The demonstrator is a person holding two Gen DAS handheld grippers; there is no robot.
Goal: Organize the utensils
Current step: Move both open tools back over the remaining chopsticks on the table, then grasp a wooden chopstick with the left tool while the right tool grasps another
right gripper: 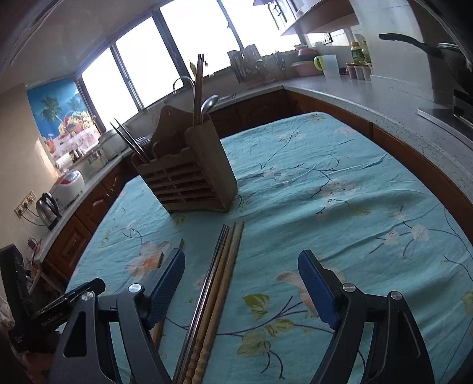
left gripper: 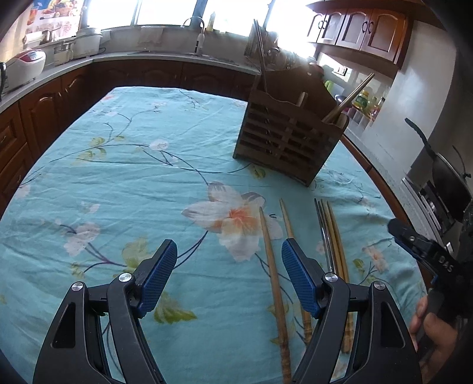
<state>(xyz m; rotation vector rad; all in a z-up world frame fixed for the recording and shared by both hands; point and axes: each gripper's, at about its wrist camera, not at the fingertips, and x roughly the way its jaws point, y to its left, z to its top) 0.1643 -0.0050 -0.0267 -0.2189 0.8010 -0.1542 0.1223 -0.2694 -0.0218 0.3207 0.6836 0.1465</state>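
A slatted wooden utensil holder (left gripper: 288, 143) stands on the floral tablecloth; it also shows in the right wrist view (right gripper: 189, 180), with chopsticks and a spoon (right gripper: 210, 102) in it. Two loose wooden chopsticks (left gripper: 272, 265) lie apart beside my open, empty left gripper (left gripper: 229, 254). A tight bundle of metal and wooden chopsticks (left gripper: 332, 236) lies to their right. In the right wrist view this bundle (right gripper: 220, 274) lies between the spread fingers of my open, empty right gripper (right gripper: 241, 265). The right gripper shows at the edge of the left wrist view (left gripper: 425, 248).
The table, under a turquoise flowered cloth (right gripper: 340, 206), stands inside a U-shaped kitchen counter (right gripper: 369, 97). A rice cooker (left gripper: 25, 63), a kettle (right gripper: 47, 209), a sink tap (left gripper: 195, 26) and a black pan (right gripper: 443, 56) stand on the counter.
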